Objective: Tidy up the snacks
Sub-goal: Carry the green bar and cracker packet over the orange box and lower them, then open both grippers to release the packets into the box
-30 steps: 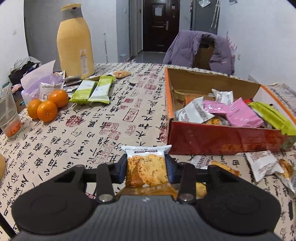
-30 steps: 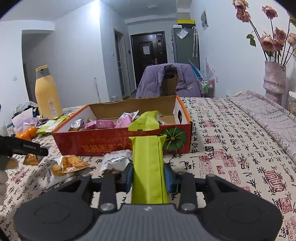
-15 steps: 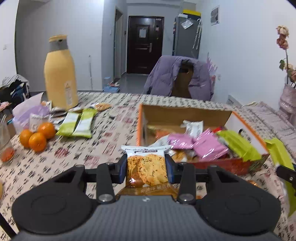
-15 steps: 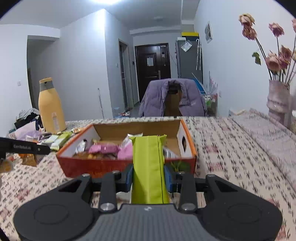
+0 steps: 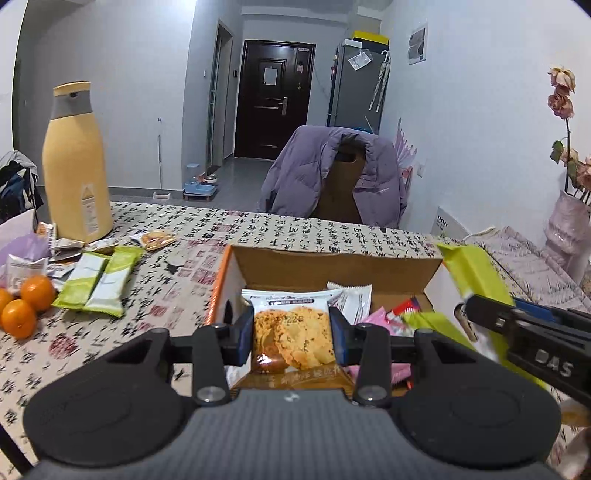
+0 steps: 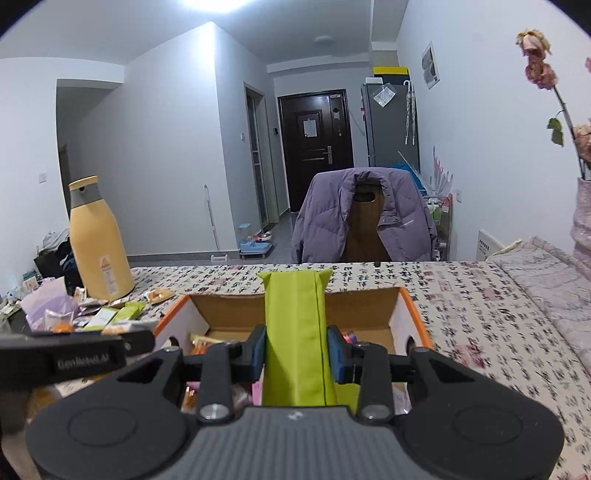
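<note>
While over box (image 5: 332, 266) | left jaws pinch cookie packet (image 5: 290, 332) | right jaws pinch green packet (image 6: 295, 332)

White-walled room, dark door (image 6: 317, 151) beyond a jacket-draped chair (image 6: 364, 218), bright ceiling light (image 6: 216, 5)

A lived-in home is shown, most likely the dining corner of a flat. A desk (image 5: 177, 266) is covered with a cloth printed in calligraphy, and a chair (image 6: 364, 225) draped with a purple padded jacket (image 6: 325, 221) is set behind it. A dark entrance door (image 6: 314, 147), a grey fridge (image 6: 391, 125), pet bowls (image 5: 201, 184) on the floor and a vase of dried roses (image 5: 569, 218) are seen beyond.
</note>
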`<state>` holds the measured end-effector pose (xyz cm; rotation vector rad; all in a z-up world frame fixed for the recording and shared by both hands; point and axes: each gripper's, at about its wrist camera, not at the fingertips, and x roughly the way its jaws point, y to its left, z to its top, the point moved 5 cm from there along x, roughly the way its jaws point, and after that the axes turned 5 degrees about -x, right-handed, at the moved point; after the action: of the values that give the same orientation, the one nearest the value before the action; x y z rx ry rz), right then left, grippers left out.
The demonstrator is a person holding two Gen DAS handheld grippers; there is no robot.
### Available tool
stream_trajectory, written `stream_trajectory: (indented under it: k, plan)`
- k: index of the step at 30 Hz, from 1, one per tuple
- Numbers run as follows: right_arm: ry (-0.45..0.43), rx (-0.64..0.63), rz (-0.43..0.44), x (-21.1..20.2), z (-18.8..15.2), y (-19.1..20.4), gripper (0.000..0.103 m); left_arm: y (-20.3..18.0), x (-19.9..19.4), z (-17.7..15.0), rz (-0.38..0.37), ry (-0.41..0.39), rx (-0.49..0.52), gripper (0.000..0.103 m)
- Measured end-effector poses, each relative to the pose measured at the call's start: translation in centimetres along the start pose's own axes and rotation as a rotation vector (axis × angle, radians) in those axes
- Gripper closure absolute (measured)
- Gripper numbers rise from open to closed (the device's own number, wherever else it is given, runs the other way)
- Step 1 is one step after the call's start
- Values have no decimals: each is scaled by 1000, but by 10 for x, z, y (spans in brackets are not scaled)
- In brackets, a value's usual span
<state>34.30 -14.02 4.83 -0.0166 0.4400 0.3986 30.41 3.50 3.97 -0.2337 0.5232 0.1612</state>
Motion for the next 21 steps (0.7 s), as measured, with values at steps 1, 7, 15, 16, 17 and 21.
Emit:
stream_trajectory:
  k: [1, 7, 15, 16, 17, 21]
  plan:
    - [2, 7, 1, 9, 3, 0, 70, -2, 6, 2, 0, -1, -4, 62]
    - [5, 52, 3, 50, 10, -4, 70, -5, 34, 8, 17, -20, -6, 62]
    - [-13, 64, 11, 74, -10, -10, 69, -3, 55, -5, 24, -44, 26, 62]
    - [-9, 82, 27, 74, -10, -12, 69, -1, 55, -6, 18, -43, 17, 62]
    - [-2, 91, 29, 74, -11, -14, 69, 0, 55, -6, 11, -45, 9, 61]
    - [21, 104, 17, 76, -14, -20, 66, 3, 51, -8, 18, -77, 13, 51]
